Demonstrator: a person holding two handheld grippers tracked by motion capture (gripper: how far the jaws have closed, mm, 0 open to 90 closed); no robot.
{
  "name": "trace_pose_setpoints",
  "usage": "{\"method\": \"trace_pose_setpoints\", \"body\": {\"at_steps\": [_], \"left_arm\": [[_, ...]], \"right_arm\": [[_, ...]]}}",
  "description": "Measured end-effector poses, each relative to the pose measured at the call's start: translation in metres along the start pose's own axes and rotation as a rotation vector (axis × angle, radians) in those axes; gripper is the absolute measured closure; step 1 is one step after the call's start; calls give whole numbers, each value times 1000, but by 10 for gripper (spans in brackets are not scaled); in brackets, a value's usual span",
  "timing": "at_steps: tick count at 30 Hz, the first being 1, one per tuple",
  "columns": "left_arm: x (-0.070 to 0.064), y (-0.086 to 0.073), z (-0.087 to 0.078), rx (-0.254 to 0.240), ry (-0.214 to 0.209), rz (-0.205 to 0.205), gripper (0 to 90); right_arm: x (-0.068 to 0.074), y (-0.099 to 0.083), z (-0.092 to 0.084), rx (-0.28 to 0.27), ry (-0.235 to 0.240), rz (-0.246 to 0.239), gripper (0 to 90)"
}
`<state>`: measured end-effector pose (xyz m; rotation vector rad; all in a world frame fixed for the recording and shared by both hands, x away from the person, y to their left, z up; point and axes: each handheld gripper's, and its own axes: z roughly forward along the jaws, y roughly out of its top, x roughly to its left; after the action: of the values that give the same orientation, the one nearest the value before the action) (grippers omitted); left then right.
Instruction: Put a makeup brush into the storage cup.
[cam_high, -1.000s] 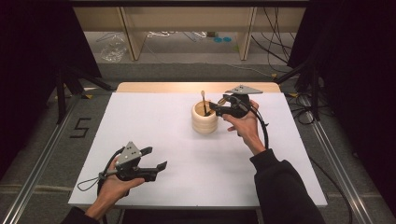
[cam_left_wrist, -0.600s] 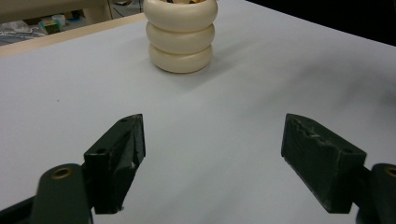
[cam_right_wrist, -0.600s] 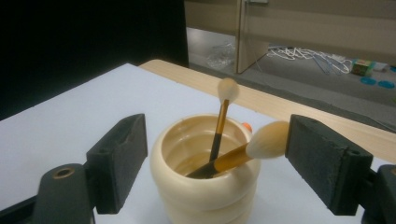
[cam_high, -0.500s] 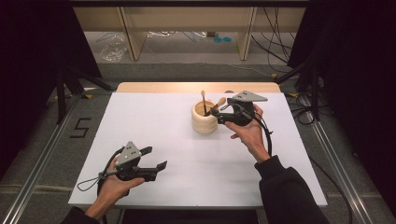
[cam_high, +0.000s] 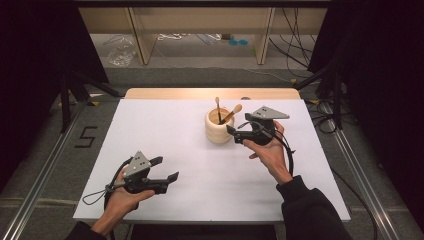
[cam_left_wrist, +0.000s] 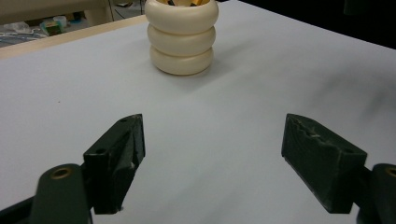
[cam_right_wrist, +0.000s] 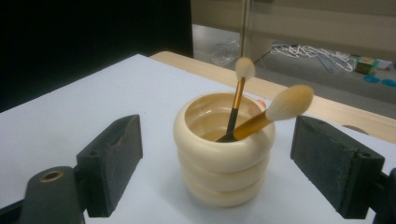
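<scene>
White-topped counter (cam_high: 165, 130) carries cream ribbed ring-stacked ceramic holder (cam_high: 219, 127) at frame centre, two gold-handled cream-tipped makeup brushes (cam_high: 231, 113) inside. Right hand-held gripper (cam_high: 231, 132) just beside it, jaws just opening, nothing between. Left hand-held gripper (cam_high: 165, 169) lower left, jaws apart, empty.

A ribbed holder (cam_high: 219, 127) stands on the table (cam_high: 165, 130), toward its far side and a little right of the middle. Two brushes rest in the holder with their heads up: the thin brush (cam_high: 217, 106) rises nearly upright at the holder's far side, and the broad brush (cam_high: 232, 113) leans out over the rim toward the right. The right gripper (cam_high: 233, 133) sits just right of the holder, jaws pointing at it, apart from its wall. The left gripper (cam_high: 165, 169) lies near the table's front edge, left of the middle and well apart from the holder, jaws pointing right and toward the holder
</scene>
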<state>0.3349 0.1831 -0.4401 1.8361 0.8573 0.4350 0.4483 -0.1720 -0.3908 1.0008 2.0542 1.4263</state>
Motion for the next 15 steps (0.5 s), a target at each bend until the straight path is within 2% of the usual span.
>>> {"method": "trace_pose_setpoints", "body": {"at_steps": [2,3,4,8,11,12,13,15], "left_arm": [[0,0,0,-1,4,-1,216],[0,0,0,-1,3,4,216],[0,0,0,-1,4,-8,216],[0,0,0,-2,5,-6,216],[0,0,0,-2,4,-6,216],[0,0,0,-3,5,-6,216],[0,0,0,-4,5,-7,216],[0,0,0,-4,5,-7,216]], "right_arm": [[2,-1,-3,-1,-1,9,182],[2,-2,-3,-19,1,5,183],[3,-3,-5,-7,9,11,182],[6,-8,-9,9,8,20,180],[9,-10,-13,1,0,-5,176],[11,-12,-14,-10,13,6,177],[11,-12,-16,-9,2,-16,176],[12,-14,-18,-14,11,-10,176]]}}
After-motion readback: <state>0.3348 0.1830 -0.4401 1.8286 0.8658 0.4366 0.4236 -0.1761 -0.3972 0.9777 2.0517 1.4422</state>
